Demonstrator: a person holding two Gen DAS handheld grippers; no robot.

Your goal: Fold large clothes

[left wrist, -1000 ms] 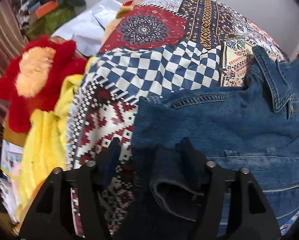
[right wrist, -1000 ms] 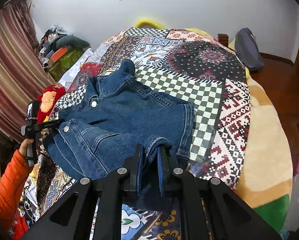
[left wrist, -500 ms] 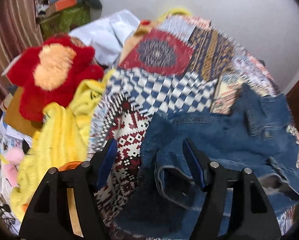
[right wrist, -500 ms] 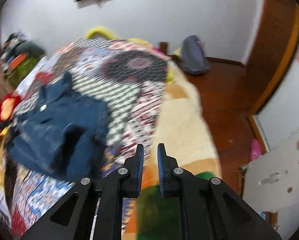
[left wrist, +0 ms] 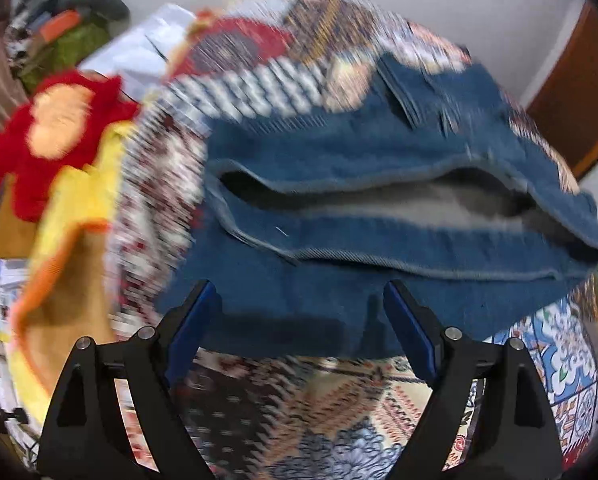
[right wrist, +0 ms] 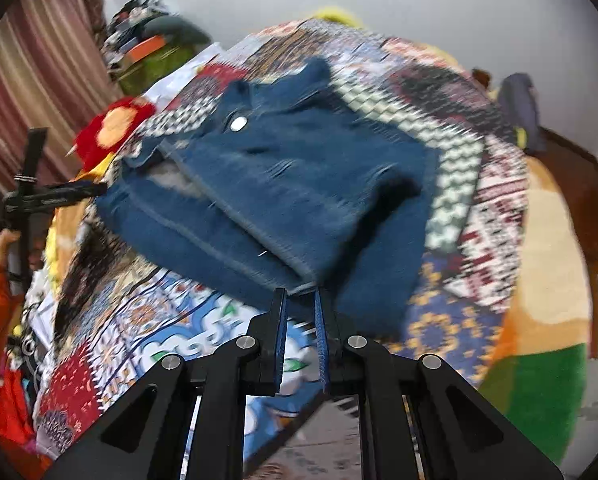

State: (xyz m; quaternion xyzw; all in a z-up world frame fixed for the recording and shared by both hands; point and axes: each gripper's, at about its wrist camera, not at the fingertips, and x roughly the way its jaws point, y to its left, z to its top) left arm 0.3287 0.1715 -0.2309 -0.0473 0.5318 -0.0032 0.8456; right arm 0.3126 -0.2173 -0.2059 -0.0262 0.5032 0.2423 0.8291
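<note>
A blue denim jacket (left wrist: 359,200) lies folded on the patchwork bedspread (left wrist: 339,412), its open hem facing me. It also shows in the right wrist view (right wrist: 299,176), where a metal button faces up. My left gripper (left wrist: 299,316) is open and empty, with its fingers at the jacket's near edge. My right gripper (right wrist: 299,312) has its jaws nearly closed with nothing between them, just short of the jacket's near corner. The left gripper (right wrist: 59,192) also shows at the jacket's left edge in the right wrist view. Both views are motion-blurred.
A red and orange plush toy (left wrist: 59,128) and yellow cloth (left wrist: 79,200) lie at the bed's left side. Piled boxes and bags (right wrist: 155,48) stand at the back left. A grey bag (right wrist: 519,108) sits by the far wall. A beige and green blanket (right wrist: 547,320) hangs at the right.
Both grippers have let go of the jacket. The left gripper opened wide and pulled back. The right gripper swung away to the right, then back toward the jacket's near corner.
</note>
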